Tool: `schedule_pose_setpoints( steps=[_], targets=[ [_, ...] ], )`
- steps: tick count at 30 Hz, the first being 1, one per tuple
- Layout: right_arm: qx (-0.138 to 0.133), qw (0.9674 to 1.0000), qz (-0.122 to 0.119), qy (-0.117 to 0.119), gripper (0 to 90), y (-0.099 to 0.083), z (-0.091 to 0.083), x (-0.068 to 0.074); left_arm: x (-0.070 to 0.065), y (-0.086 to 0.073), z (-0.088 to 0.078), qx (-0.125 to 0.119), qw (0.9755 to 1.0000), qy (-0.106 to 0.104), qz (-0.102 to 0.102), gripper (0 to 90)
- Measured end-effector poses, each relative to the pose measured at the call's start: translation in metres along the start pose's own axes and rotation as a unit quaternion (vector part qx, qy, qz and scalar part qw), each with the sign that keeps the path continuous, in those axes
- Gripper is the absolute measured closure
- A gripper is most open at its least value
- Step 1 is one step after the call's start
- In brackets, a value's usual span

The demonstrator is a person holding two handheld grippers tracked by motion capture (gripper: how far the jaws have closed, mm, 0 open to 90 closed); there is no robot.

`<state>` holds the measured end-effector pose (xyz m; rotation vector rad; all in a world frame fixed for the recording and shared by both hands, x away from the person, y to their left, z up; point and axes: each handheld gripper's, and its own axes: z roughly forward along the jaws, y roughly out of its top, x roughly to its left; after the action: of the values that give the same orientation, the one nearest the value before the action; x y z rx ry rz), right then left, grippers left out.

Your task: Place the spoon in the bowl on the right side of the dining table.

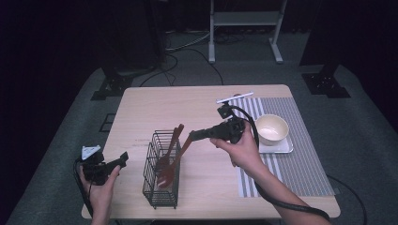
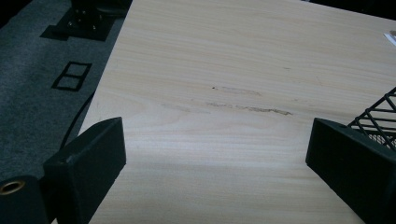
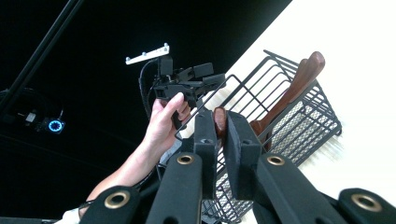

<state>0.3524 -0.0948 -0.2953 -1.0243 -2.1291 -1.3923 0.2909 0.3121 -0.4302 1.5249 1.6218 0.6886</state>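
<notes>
your right gripper (image 3: 219, 135) clamps the brown wooden spoon (image 1: 172, 161) by its handle tip — lifting it from the black wire basket (image 1: 161, 187) — while your left gripper (image 2: 215, 154) waits, jaws apart.

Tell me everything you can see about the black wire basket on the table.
The black wire basket is a tall, narrow, open-topped rack with mesh walls, apparently metal. It stands upright on the light wooden table, near its front edge. Brown wooden utensils lean inside it; the right tool grips one handle.
</notes>
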Motion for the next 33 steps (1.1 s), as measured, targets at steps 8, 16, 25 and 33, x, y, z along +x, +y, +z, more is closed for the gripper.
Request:
schedule_pose_setpoints(
  steps=[8, 16, 25, 33],
  targets=[
    [-0.004, 0.9999, 0.008, 0.006, 83.3, 0.0, -0.007, -0.003, 0.0, 0.0, 0.0, 0.0, 1.0, 0.001, 0.0, 3.9],
    [-0.007, 0.9998, 0.015, 0.008, 83.3, 0.0, -0.014, -0.005, 0.0, 0.0, 0.0, 0.0, 1.0, 0.0, 0.0, 3.9],
    [-0.009, 0.9997, 0.021, 0.008, 83.3, 0.0, -0.022, -0.009, 0.0, 0.0, 0.0, 0.0, 1.0, 0.0, 0.002, 3.9],
    [-0.012, 0.9995, 0.027, 0.006, 83.3, -0.001, -0.027, -0.013, 0.0, 0.0, 0.0, 0.0, 1.0, 0.001, 0.002, 3.8]
  ],
)
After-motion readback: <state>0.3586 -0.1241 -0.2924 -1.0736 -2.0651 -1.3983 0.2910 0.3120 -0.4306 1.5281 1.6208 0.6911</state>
